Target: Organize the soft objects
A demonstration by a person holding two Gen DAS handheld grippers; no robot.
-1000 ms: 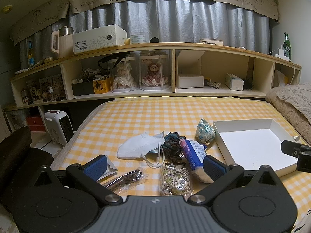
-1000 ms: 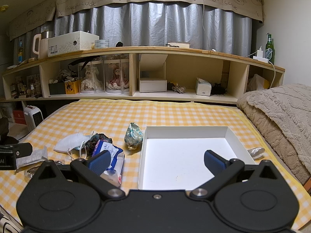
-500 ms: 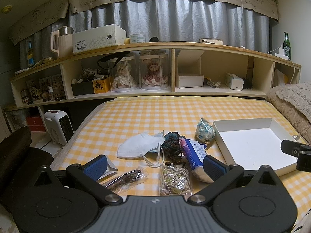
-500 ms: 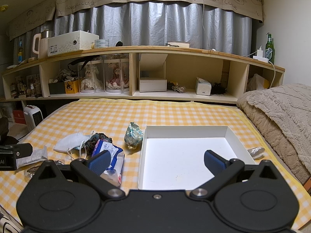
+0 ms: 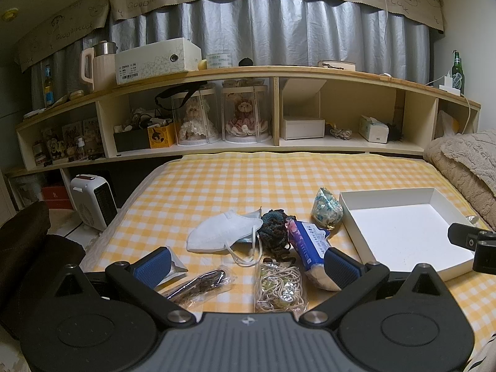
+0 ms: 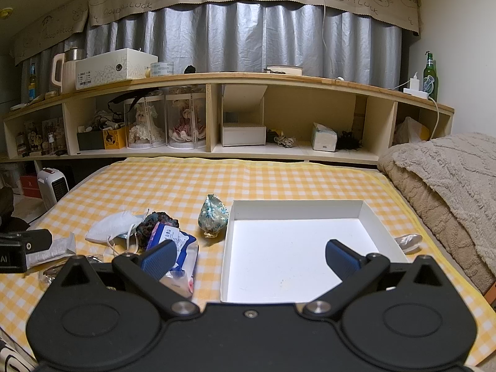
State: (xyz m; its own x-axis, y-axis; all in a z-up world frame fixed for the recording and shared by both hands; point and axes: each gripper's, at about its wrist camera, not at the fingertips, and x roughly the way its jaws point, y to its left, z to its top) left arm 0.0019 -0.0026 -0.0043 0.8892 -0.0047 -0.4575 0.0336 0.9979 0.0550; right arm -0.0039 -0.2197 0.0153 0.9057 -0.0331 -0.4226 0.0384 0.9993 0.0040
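Both our grippers, left and right, gape empty over yellow-checked bedding; we should pinch the white fabric face mask mid-body, then clear the shallow white cardboard tray rim.

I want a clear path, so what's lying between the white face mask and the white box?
In the left wrist view: a dark crocheted bundle, a blue tissue pack and a floral pouch lie between the face mask and the white box.
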